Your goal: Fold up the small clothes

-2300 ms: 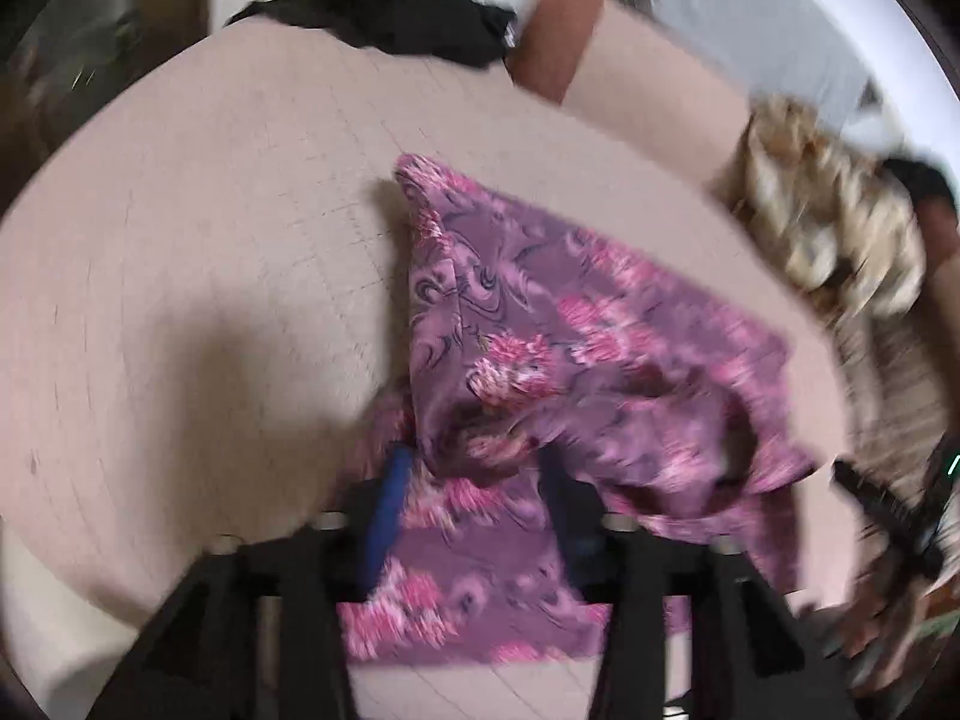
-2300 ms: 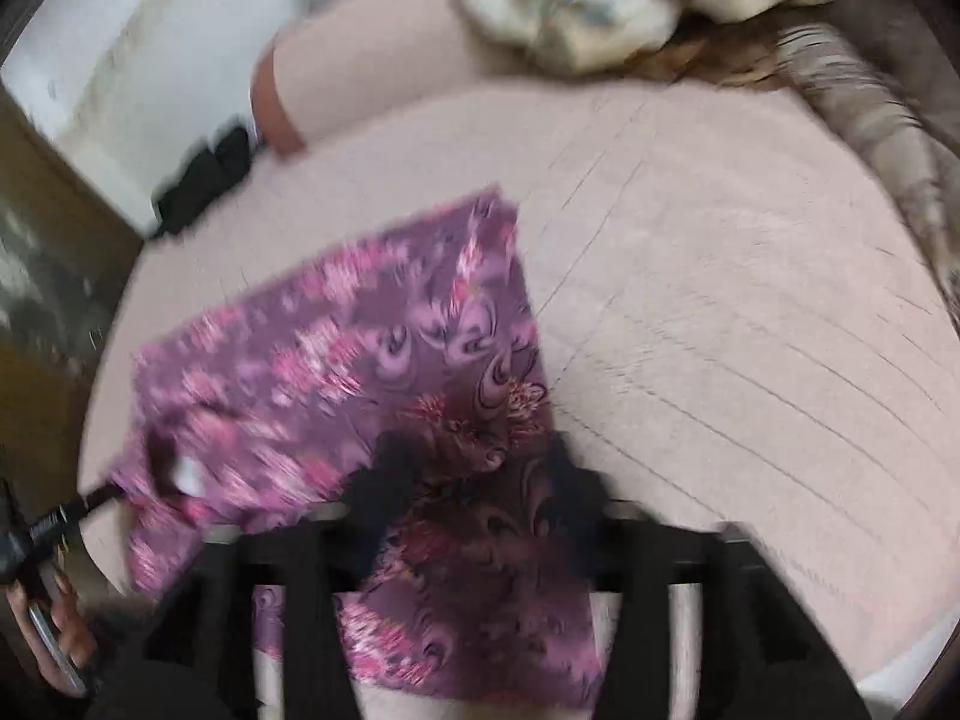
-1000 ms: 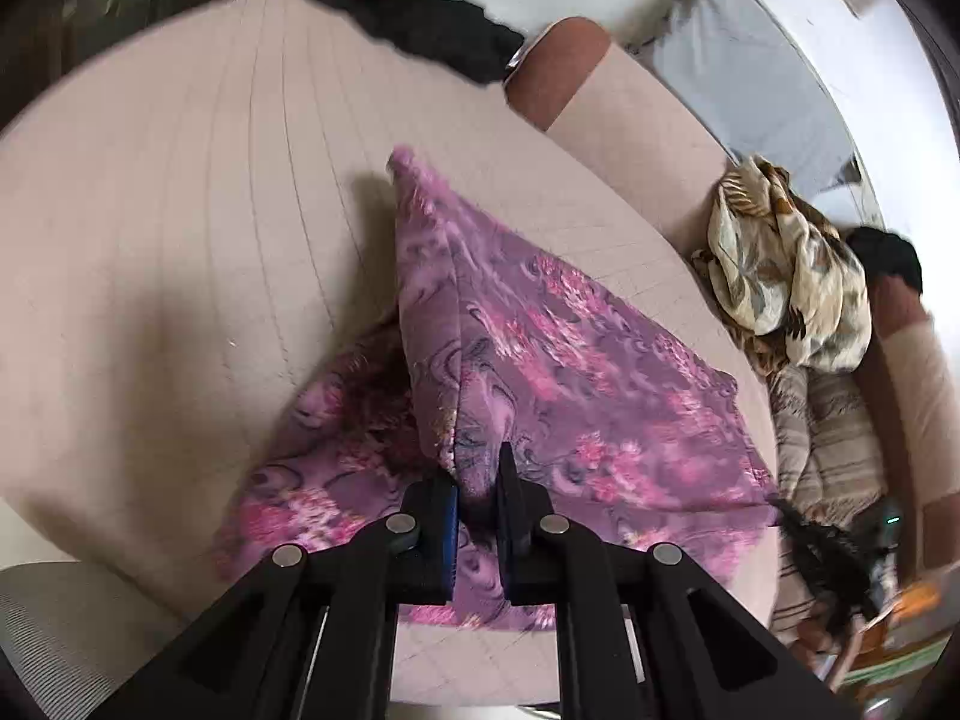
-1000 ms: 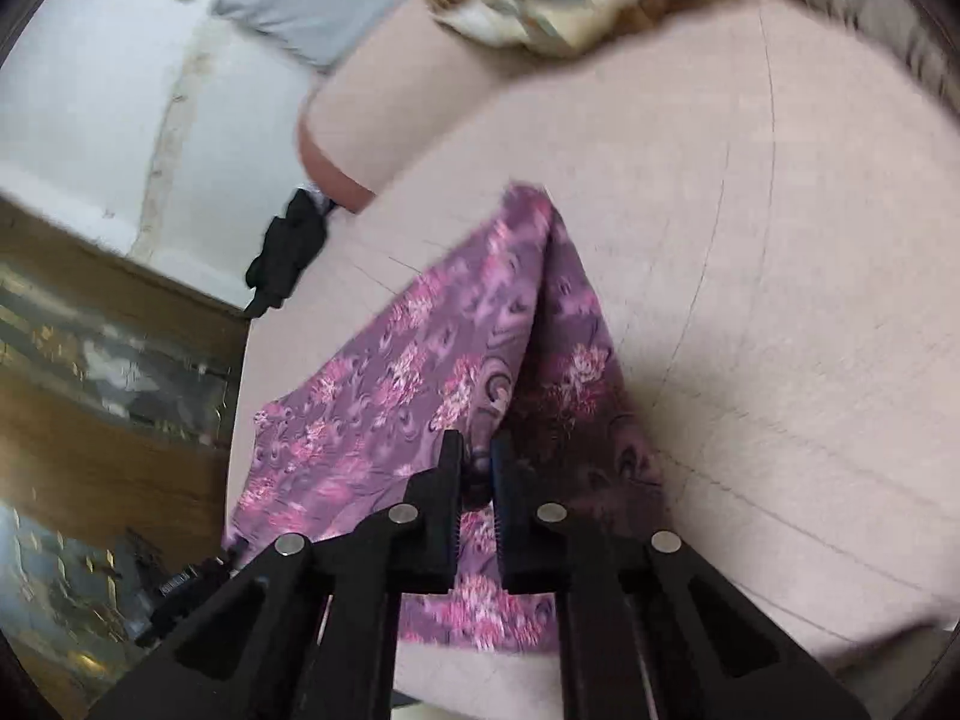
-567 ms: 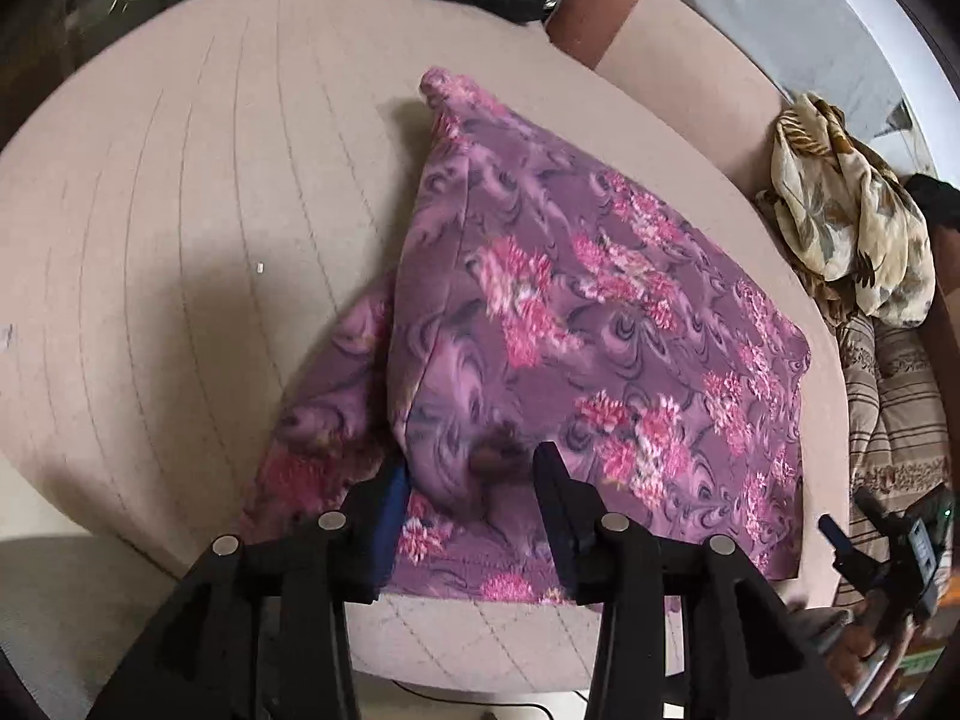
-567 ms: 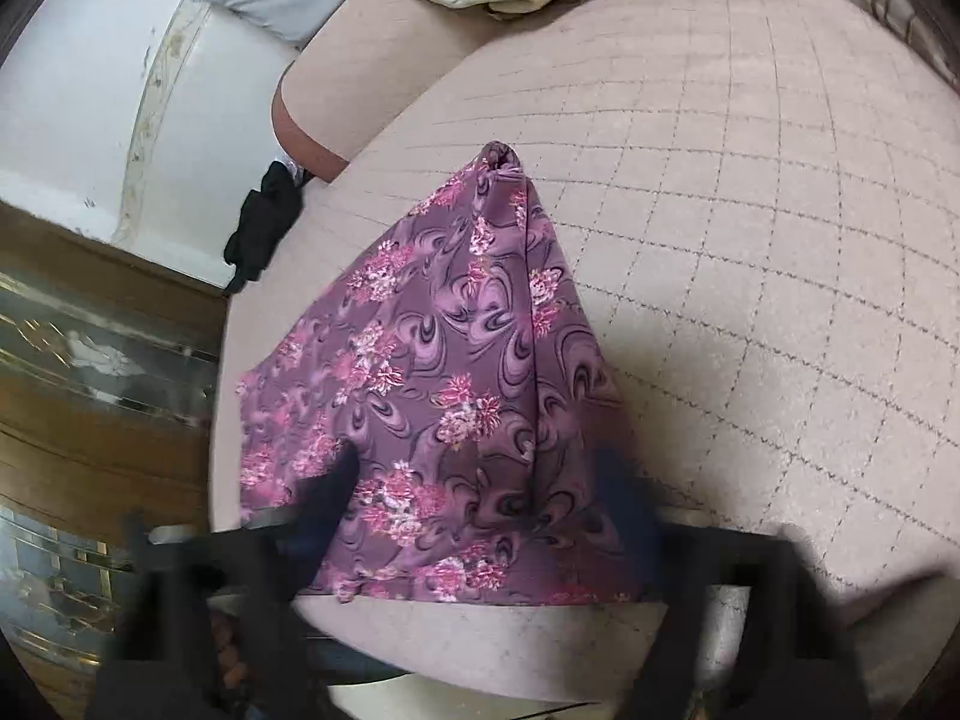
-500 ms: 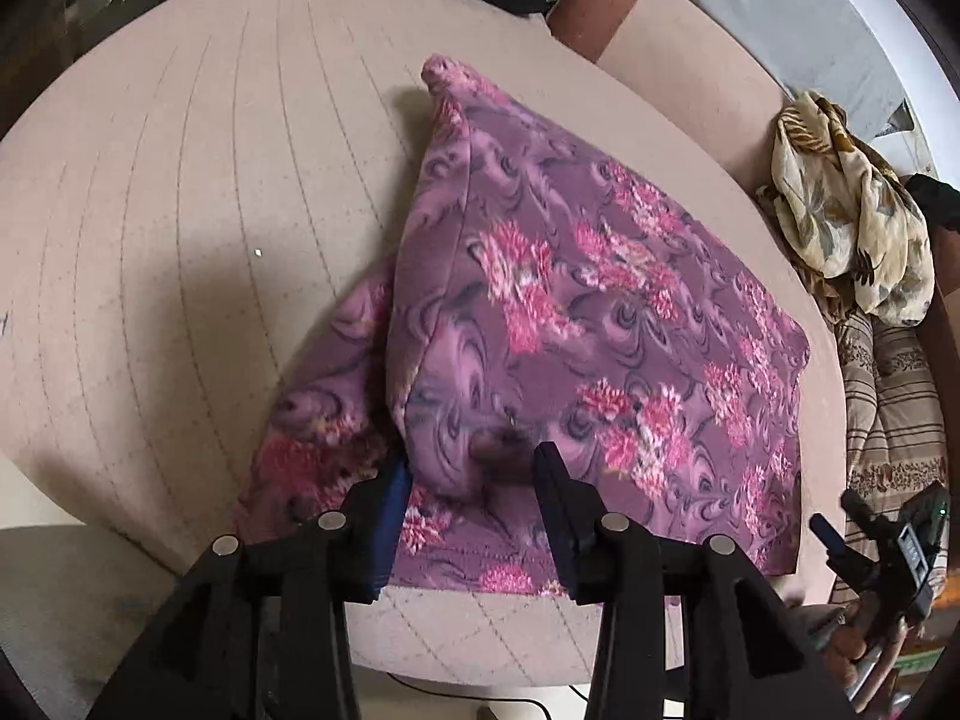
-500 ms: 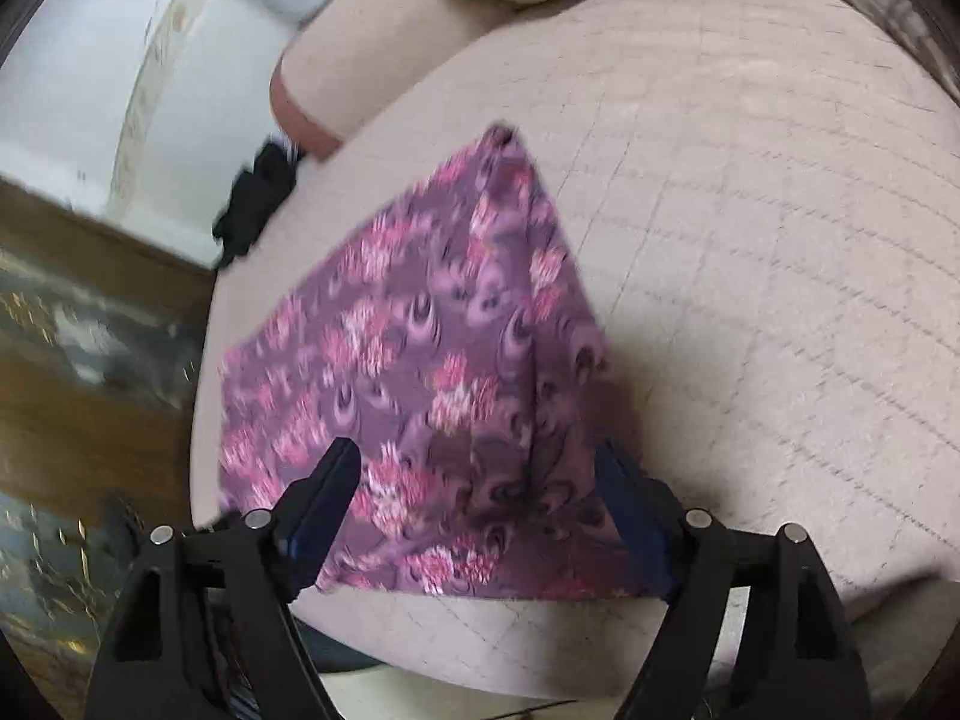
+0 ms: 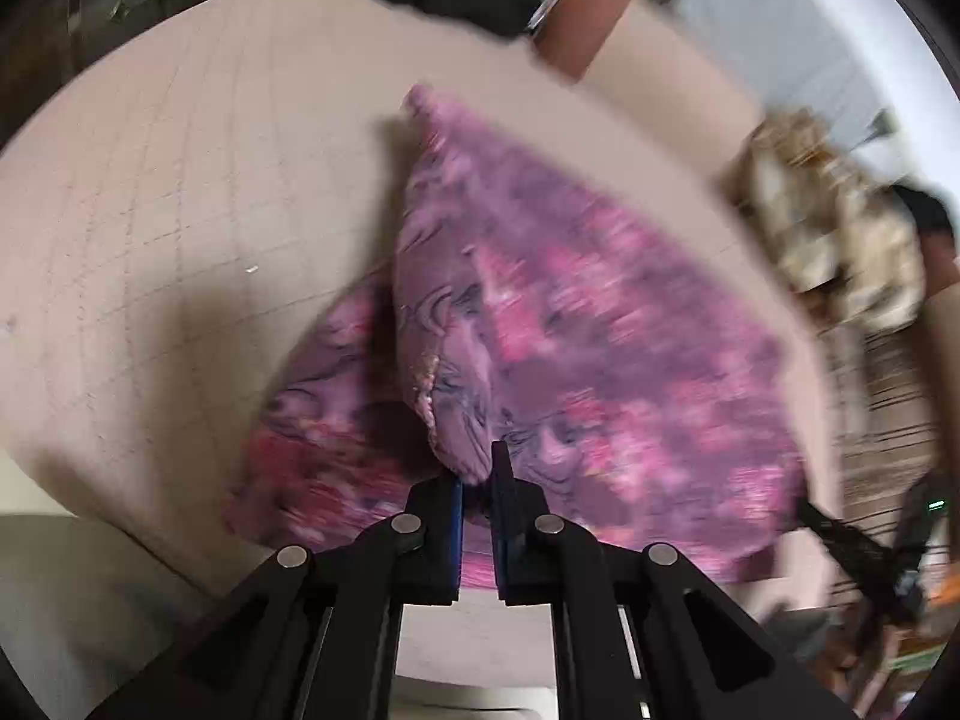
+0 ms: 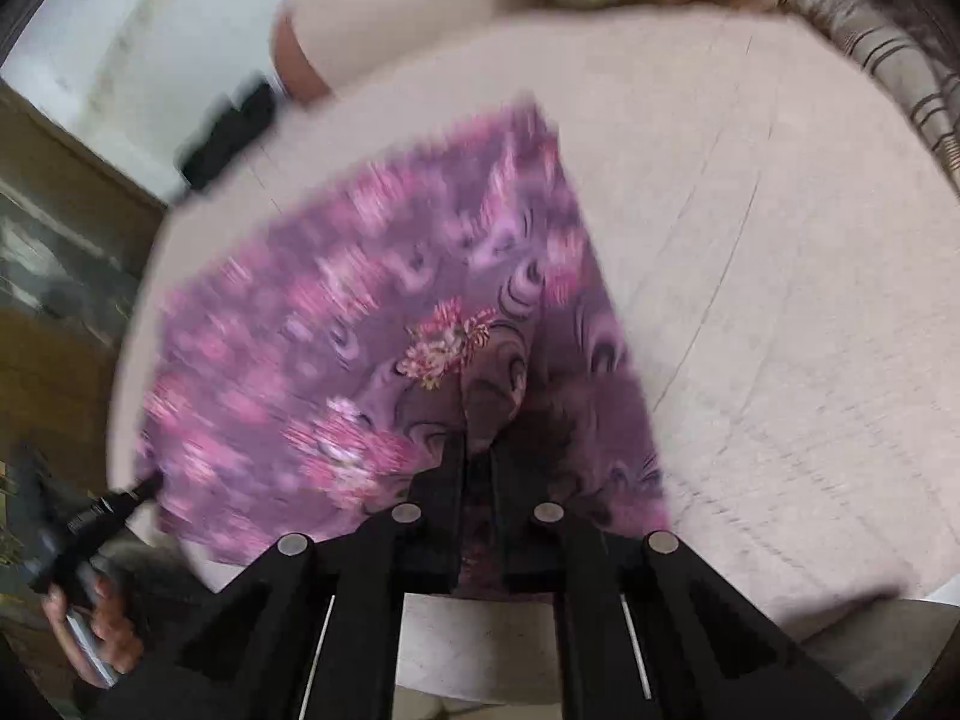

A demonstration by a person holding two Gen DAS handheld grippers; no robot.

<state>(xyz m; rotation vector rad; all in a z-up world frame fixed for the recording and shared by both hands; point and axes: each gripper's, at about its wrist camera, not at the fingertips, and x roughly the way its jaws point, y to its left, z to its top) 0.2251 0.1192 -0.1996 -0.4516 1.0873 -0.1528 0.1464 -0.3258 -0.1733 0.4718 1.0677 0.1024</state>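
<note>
2 grippers, left (image 9: 477, 483) and right (image 10: 477, 468), pinch the cloth (image 9: 576, 336) at its near edge; lift both evenly so the fold lands square.

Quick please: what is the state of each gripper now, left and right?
Left gripper: jaws closed, pinching the near edge of the purple floral garment.
Right gripper: jaws closed, pinching the same garment.

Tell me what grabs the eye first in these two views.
The purple floral cloth dominates, spread partly folded across the middle of the pink quilted bed. Each tool is shut on its near edge: the left tool pinches a raised fold, the right tool another bunch of fabric. A beige patterned garment lies heaped at the bed's far right.
</note>
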